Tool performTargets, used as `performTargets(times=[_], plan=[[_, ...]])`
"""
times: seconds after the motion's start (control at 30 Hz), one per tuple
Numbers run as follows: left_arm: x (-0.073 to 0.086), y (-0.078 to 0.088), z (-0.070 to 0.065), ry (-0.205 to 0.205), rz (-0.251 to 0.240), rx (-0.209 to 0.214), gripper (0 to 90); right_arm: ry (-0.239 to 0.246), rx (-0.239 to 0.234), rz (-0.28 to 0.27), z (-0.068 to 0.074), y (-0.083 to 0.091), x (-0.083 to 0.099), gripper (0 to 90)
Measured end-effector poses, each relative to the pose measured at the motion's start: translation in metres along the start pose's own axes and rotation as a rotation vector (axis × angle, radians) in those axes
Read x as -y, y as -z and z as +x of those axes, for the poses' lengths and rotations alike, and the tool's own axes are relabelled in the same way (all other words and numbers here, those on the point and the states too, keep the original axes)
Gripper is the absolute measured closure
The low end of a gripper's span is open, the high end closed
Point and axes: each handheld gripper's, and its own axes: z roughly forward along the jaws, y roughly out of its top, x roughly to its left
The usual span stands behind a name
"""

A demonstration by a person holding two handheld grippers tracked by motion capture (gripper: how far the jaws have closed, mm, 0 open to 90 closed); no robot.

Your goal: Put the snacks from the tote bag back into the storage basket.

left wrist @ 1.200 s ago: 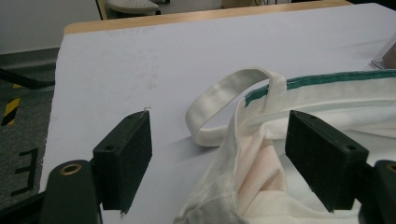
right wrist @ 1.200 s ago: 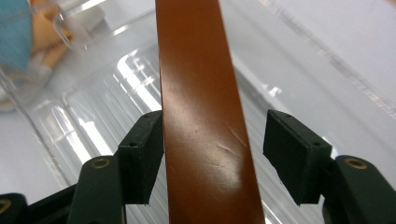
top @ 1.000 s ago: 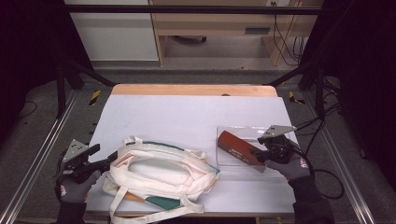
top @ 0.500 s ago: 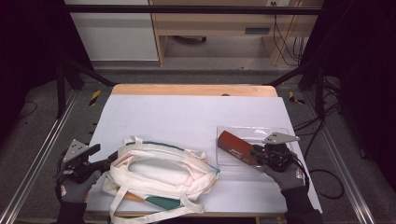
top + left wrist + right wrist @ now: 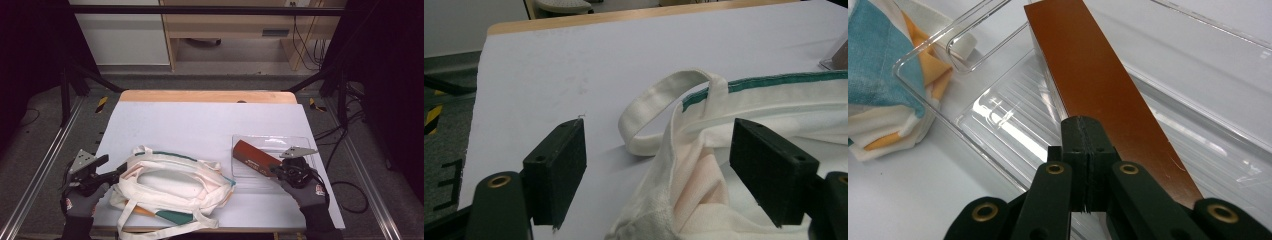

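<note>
Right gripper (image 5: 1087, 165) clenched, jaws just closed, at near end of brown box (image 5: 1098, 85) (nothing visibly pinched); long axis runs away along clear tray (image 5: 998, 145) near table's (image 5: 200, 120) right edge.

- Ahead of the left gripper (image 5: 659, 165), the tote bag (image 5: 170, 182) blocks the way; its rim lies between the open jaws.
- Left of that gripper, bare table (image 5: 200, 120) gives free passage.
- Around the right gripper (image 5: 1087, 150), the clear tray's (image 5: 928, 65) walls hem it in, with the brown box (image 5: 1098, 80) just ahead.
</note>
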Motion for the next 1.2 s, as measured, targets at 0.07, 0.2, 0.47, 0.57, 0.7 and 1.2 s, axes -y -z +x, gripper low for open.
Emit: performTargets(times=[0.07,0.2,0.47,0.57,0.7,1.2], plan=[[0.000,0.001,0.000,-0.001,-0.007,-0.001,22.5,0.004,-0.005,0.003,0.000,-0.001,0.000,90.0],[0.000,0.000,0.000,0.001,-0.007,-0.001,22.5,0.007,0.010,0.033,-0.001,-0.005,0.001,90.0],[0.000,0.000,0.000,0.000,-0.005,-0.001,22.4,-0.020,0.025,0.043,-0.005,-0.007,0.003,89.6],[0.000,0.000,0.000,0.000,-0.005,-0.001,22.4,-0.032,0.032,0.042,-0.007,-0.008,0.005,89.6],[0.000,-0.001,0.000,0.000,-0.003,0.000,22.4,-0.041,0.048,0.042,-0.010,-0.007,0.006,89.2],[0.000,-0.001,-0.001,-0.002,-0.001,0.002,22.4,-0.094,0.154,0.034,-0.023,-0.005,0.011,87.4]])
